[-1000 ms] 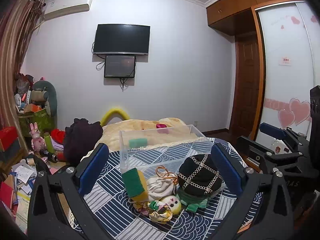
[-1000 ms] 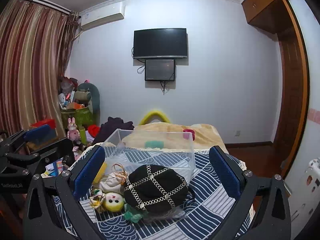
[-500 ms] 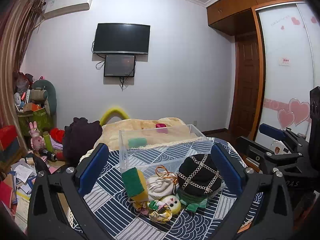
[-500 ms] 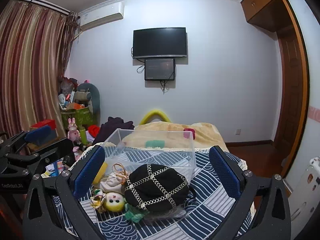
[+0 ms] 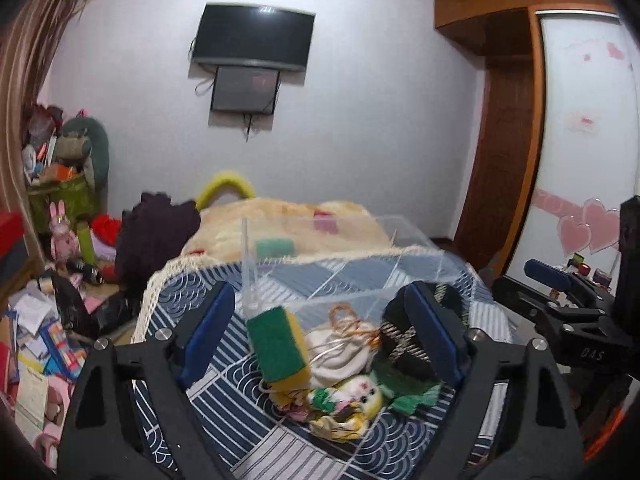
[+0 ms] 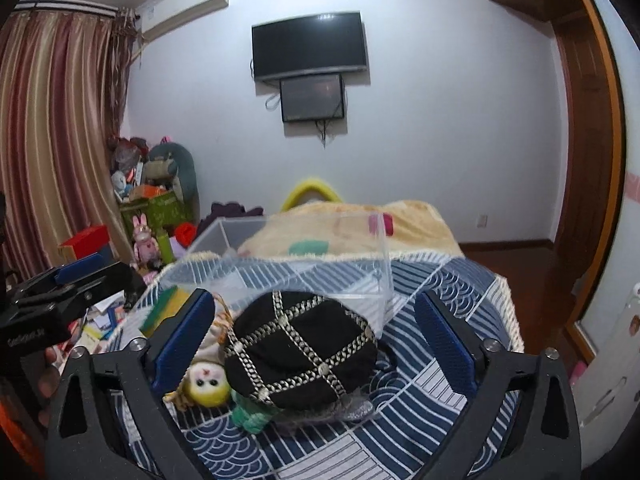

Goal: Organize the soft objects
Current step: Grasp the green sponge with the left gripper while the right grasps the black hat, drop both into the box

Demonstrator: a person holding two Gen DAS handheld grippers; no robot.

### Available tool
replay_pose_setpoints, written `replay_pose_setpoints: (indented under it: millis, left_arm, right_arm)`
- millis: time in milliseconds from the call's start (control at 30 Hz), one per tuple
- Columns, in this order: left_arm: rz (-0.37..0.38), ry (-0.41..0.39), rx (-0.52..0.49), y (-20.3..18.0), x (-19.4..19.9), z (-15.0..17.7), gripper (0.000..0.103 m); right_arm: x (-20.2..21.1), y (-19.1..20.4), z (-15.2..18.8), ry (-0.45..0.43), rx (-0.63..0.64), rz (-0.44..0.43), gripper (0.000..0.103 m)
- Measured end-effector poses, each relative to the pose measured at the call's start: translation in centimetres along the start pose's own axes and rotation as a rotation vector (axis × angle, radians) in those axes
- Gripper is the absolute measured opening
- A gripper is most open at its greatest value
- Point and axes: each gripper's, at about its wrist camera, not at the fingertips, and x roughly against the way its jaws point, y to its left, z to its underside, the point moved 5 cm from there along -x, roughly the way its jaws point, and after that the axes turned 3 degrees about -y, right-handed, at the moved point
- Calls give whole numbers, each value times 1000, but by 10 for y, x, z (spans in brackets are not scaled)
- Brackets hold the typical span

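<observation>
Two hand-held grippers: I see both over the near edge of the bench (image 6: 440, 364), which carries a blue-and-white patterned cloth.
Left hand-held gripper (image 5: 320, 336): fingers spread wide apart, nothing between the blue pads touching them; the sponge and the white pouch lie within the gap.
Right hand-held gripper (image 6: 320, 344): fingers wide apart, framing the black cap, no contact that I can see.
Clear box (image 5: 344, 264): transparent, open-topped, toward the far edge of the bench; a green piece (image 5: 275, 247) shows through it, and I cannot tell whether it lies in the box or behind it.
Sponge (image 5: 280, 350): green face, yellow body, standing tilted just in front of the box's near-left corner.
White pouch (image 5: 340, 354): drawstring bag with orange cord, just right of the sponge, touching it.
Black cap (image 6: 300, 350): gold chain lattice, domed, in front of the box's near wall.
Doll (image 6: 208, 384): yellow face, lying at the cap's left side, touching it.
Green cloth (image 6: 252, 416): tucked under the cap's near rim.
</observation>
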Motion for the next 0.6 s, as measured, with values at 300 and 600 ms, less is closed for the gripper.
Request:
replay_pose_setpoints:
  millis: [300, 600]
  left_arm:
    - [-52, 160, 76, 33, -54, 39, 81]
    - [-13, 266, 153, 49, -81, 67, 40]
  right_arm:
    - [-42, -6, 35, 175, -49, -54, 95]
    - [-52, -10, 49, 254, -60, -82, 60]
